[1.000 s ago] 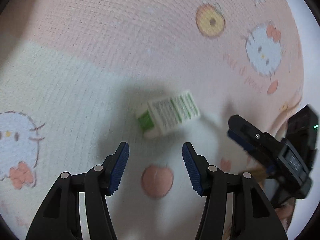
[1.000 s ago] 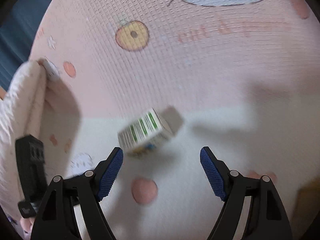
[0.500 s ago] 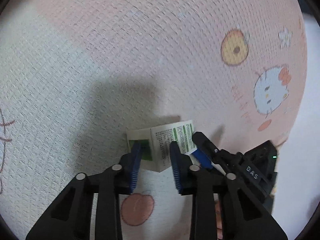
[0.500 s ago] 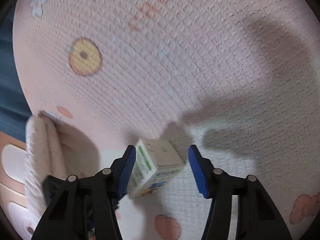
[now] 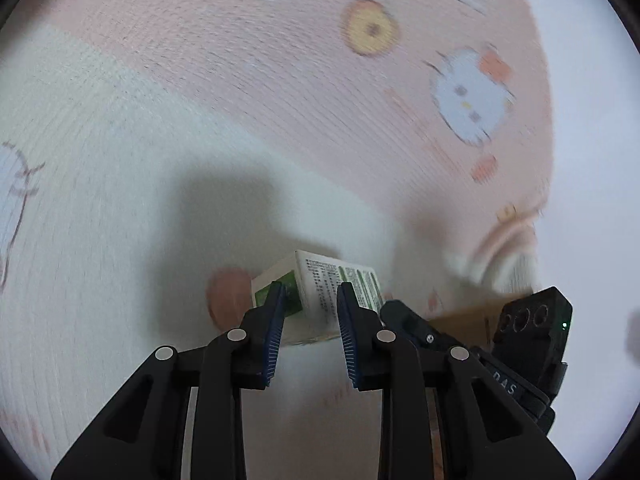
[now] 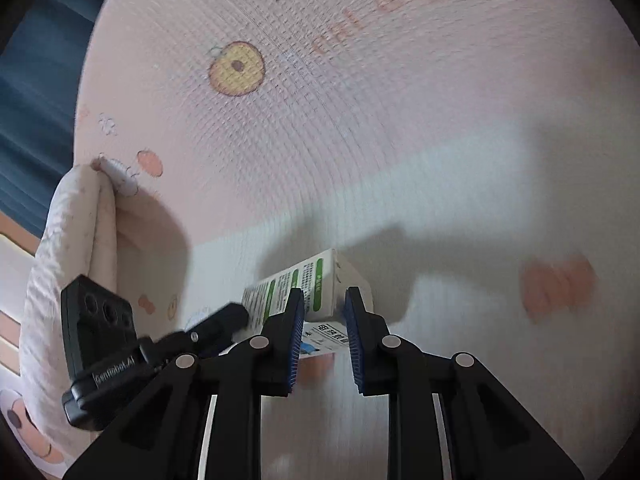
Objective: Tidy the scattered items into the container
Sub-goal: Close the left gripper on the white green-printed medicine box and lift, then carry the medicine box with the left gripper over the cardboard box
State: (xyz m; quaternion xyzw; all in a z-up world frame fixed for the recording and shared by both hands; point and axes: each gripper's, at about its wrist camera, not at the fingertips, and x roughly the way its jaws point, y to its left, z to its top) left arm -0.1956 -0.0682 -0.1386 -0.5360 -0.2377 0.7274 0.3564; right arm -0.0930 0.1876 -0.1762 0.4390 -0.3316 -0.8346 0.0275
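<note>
Just above the peach print (image 5: 229, 293) on the pink-and-white cartoon mat (image 5: 168, 128), a small white carton with green bands (image 5: 320, 286) is pinched from 2 sides at once. At the carton's green-patched end, the left tool (image 5: 309, 300) has its blue pads pressed to the 2 opposite faces, jaws about half apart. At the carton's other end, the right tool (image 6: 324, 312) is closing, both pads against the box (image 6: 316, 284), with the printed side facing up. Right of the carton, the mat's edge is rolled up (image 5: 504, 248), and a brown cardboard piece (image 5: 468, 322) lies below that fold; what it is cannot be told.
</note>
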